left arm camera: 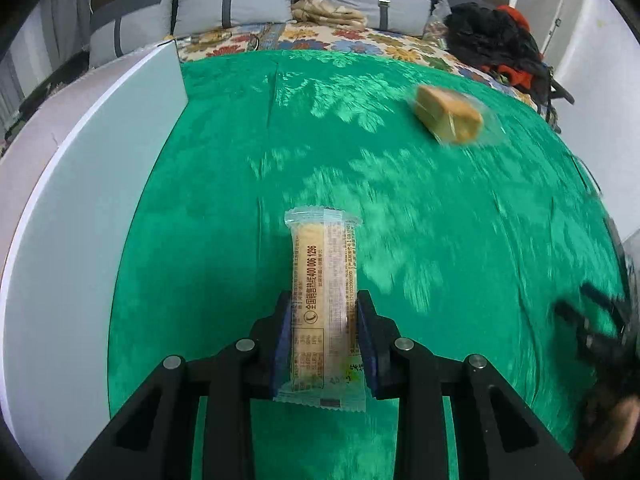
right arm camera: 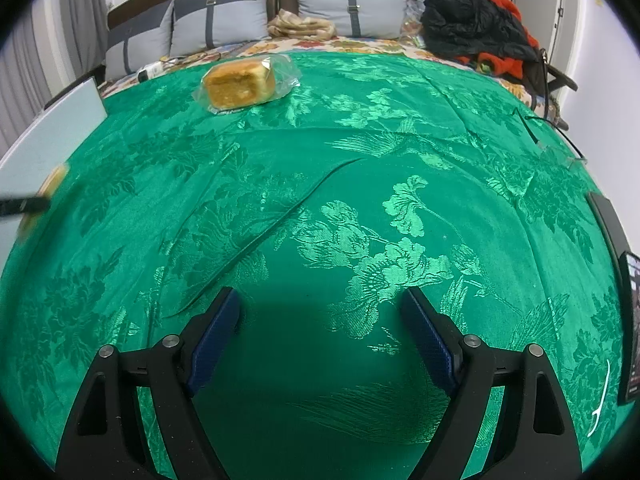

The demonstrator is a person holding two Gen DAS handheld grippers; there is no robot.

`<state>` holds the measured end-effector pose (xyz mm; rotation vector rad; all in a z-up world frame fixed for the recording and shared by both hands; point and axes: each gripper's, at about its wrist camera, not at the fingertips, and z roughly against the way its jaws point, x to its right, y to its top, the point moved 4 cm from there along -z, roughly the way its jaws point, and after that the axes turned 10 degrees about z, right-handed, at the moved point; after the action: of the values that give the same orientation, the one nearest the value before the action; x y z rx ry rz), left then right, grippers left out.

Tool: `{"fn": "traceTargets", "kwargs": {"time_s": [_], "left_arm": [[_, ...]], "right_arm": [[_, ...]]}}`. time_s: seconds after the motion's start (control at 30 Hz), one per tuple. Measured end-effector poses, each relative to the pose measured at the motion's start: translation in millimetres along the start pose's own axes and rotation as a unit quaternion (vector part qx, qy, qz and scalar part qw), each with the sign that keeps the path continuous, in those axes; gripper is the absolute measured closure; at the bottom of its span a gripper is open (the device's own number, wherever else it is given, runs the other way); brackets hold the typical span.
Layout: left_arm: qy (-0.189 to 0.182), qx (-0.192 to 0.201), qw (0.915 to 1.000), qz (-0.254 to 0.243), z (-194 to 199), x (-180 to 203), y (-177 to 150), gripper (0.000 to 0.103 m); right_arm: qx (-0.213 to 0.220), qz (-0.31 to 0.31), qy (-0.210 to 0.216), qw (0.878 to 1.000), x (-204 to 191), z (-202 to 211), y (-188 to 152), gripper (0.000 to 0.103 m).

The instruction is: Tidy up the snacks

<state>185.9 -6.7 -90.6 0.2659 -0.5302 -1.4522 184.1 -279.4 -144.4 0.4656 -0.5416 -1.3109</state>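
A long biscuit bar [left arm camera: 320, 256] in a clear wrapper sticks out forward between the blue pads of my left gripper [left arm camera: 324, 300], which is shut on its lower half above the green cloth [left arm camera: 240, 200]. A square yellow cake [left arm camera: 448, 120] in clear wrap lies further back to the right, also seen in the right wrist view as the cake [right arm camera: 240, 84] at the cloth's far left. My right gripper [right arm camera: 320, 300] hangs open over the green cloth [right arm camera: 360, 184] with nothing between its fingers. The left gripper and its bar [right arm camera: 44, 188] show as a blur at that view's left edge.
A white box [left arm camera: 80, 200] stands along the left side of the cloth, its corner [right arm camera: 52, 136] visible from the right. Grey pillows [right arm camera: 216, 20] and a heap of black and red clothes [right arm camera: 480, 24] lie behind. A dark phone [right arm camera: 632, 320] sits at the right edge.
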Motion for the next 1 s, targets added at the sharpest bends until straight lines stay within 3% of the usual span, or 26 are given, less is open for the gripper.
{"fn": "traceTargets", "kwargs": {"time_s": [0.33, 0.47, 0.63, 0.8, 0.93, 1.0], "left_arm": [[0.027, 0.043, 0.9986, 0.014, -11.5, -11.9, -24.9, 0.073], [0.011, 0.053, 0.998, 0.034, -16.8, -19.3, -22.4, 0.07], [0.011, 0.062, 0.998, 0.008, -23.1, -8.8, -21.7, 0.036], [0.029, 0.067, 0.9972, -0.016, -27.8, 2.8, -25.2, 0.025], [0.02, 0.055, 0.9982, -0.01, -32.7, 0.8, -23.4, 0.006], [0.027, 0.051, 0.9982, -0.02, -35.2, 4.9, -24.6, 0.002]], "right_arm": [[-0.006, -0.012, -0.018, 1.0, 19.1, -15.8, 19.0, 0.018], [-0.006, -0.013, -0.016, 1.0, 24.6, -21.8, 23.3, 0.012], [-0.006, -0.012, -0.016, 1.0, 24.4, -22.1, 23.1, 0.012], [-0.006, -0.013, -0.015, 1.0, 24.3, -22.0, 23.1, 0.012], [-0.006, -0.012, -0.015, 1.0, 24.3, -22.2, 23.2, 0.012], [-0.006, -0.012, -0.015, 1.0, 24.4, -22.3, 23.2, 0.012]]}}
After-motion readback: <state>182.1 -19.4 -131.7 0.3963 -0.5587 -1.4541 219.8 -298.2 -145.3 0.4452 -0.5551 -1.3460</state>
